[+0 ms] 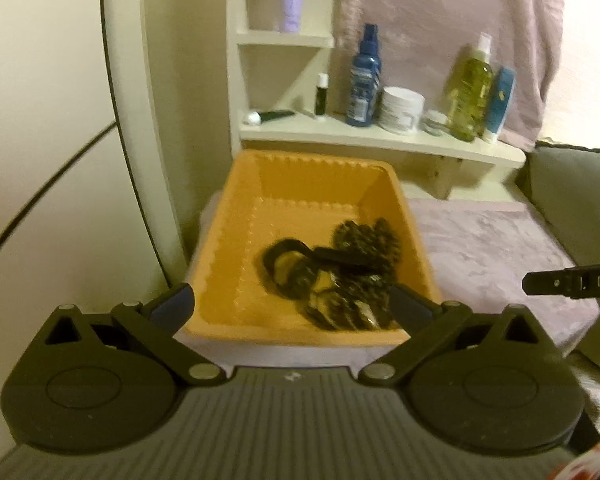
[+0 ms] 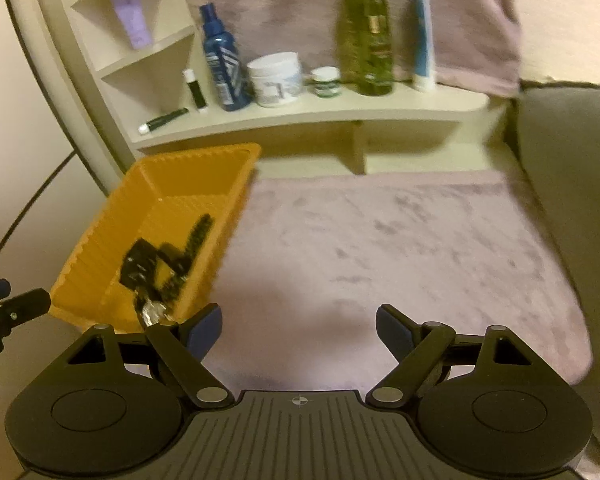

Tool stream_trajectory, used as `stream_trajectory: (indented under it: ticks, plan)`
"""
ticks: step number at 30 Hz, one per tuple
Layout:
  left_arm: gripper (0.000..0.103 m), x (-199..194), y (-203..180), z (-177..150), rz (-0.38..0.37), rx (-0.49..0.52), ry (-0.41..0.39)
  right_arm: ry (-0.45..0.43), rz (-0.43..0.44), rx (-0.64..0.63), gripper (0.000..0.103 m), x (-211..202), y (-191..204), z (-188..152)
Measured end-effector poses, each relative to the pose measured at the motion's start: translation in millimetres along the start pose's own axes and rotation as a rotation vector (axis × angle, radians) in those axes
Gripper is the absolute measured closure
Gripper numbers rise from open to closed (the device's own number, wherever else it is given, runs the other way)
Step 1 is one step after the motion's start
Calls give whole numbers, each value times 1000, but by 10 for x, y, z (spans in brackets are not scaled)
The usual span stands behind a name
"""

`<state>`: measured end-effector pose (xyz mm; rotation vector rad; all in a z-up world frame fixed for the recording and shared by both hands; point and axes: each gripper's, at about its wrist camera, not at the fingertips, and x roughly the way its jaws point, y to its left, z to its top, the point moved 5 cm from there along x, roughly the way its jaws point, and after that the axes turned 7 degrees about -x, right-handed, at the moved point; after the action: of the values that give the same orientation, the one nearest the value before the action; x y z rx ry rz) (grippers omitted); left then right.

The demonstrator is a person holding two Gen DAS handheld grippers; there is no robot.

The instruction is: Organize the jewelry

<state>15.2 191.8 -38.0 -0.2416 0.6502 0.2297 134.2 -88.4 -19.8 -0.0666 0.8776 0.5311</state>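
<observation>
An orange plastic tray (image 1: 228, 240) sits on a pink fuzzy cloth and holds a dark pile of jewelry (image 1: 336, 276): black bangles, bead strands and some shiny pieces. My left gripper (image 1: 294, 306) hovers at the tray's near edge, open wide, nothing between its blue pads. In the right wrist view the same tray (image 2: 96, 256) lies at the left with the jewelry (image 2: 160, 276) inside. My right gripper (image 2: 298, 330) is open over bare cloth to the right of the tray, holding nothing. A finger of the left gripper (image 2: 16, 306) shows at that view's left edge.
A cream shelf unit (image 2: 300, 114) behind the tray carries a blue spray bottle (image 2: 222, 60), a white jar (image 2: 276, 78), a green bottle (image 2: 368, 36) and tubes. The pink cloth (image 2: 400, 248) spreads to the right. A grey cushion (image 2: 572, 184) borders it at the far right.
</observation>
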Motion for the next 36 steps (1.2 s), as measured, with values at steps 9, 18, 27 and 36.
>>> stream_trajectory:
  ticks: [9,18,27,36]
  plan:
    - [0,-56,-386,-229,-22,-14,86,18,-8,14,19,-252,-181,-305]
    - [0,-177,-687,-379,-21,8,106,14,-13,23,19,-473,-308,-494]
    - [0,-277,-909,-525,-14,37,118,2,-12,14,19,-647,-295,-627]
    - [0,-302,-1047,-636,-29,52,120,0,-17,-5,19,-710,-245,-707]
